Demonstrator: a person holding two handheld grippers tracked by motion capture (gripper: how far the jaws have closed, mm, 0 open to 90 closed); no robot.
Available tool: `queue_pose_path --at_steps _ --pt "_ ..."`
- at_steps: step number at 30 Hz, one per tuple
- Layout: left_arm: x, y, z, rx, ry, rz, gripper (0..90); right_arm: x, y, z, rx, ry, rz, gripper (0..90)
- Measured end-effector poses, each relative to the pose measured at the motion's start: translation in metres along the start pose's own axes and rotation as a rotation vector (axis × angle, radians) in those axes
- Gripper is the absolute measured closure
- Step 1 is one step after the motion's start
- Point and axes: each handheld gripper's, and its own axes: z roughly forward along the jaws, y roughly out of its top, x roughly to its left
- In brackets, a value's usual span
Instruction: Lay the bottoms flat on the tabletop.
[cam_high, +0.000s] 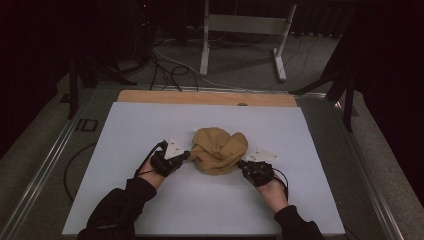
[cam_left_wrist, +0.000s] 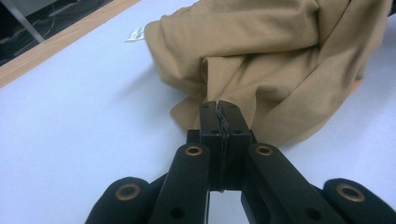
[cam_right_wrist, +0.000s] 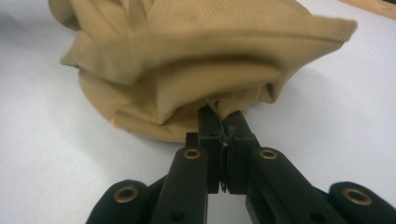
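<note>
On the white desk, the left claw pinches the tan cloth's left edge; the right claw apparently grips its right hem, folds hiding the tips.

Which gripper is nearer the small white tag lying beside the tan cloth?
Left. The white tag lies at the cloth's far left edge, beyond the left gripper, which pinches the tan cloth at its left side. The right gripper pinches the opposite side.

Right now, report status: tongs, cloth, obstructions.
Left tongs shut on tan cloth, left edge. Right tongs shut on its right edge. Cloth bunched on white table. Nothing in the way.
</note>
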Motion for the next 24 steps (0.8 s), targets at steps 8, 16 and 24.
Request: queue_pose_path --at_steps 8,16,24 --pt "0.005 -0.005 -0.026 -0.026 0.014 -0.033 90.0 -0.009 0.002 -0.009 -0.013 -0.034 0.007 88.6" --pt "0.004 -0.006 -0.018 0.021 -0.066 -0.046 82.2 -0.040 -0.011 -0.023 0.028 -0.028 0.113 66.9" --pt "0.007 -0.001 0.023 0.034 -0.023 -0.065 57.0 -0.023 0.002 -0.051 -0.081 0.021 0.161 45.2"
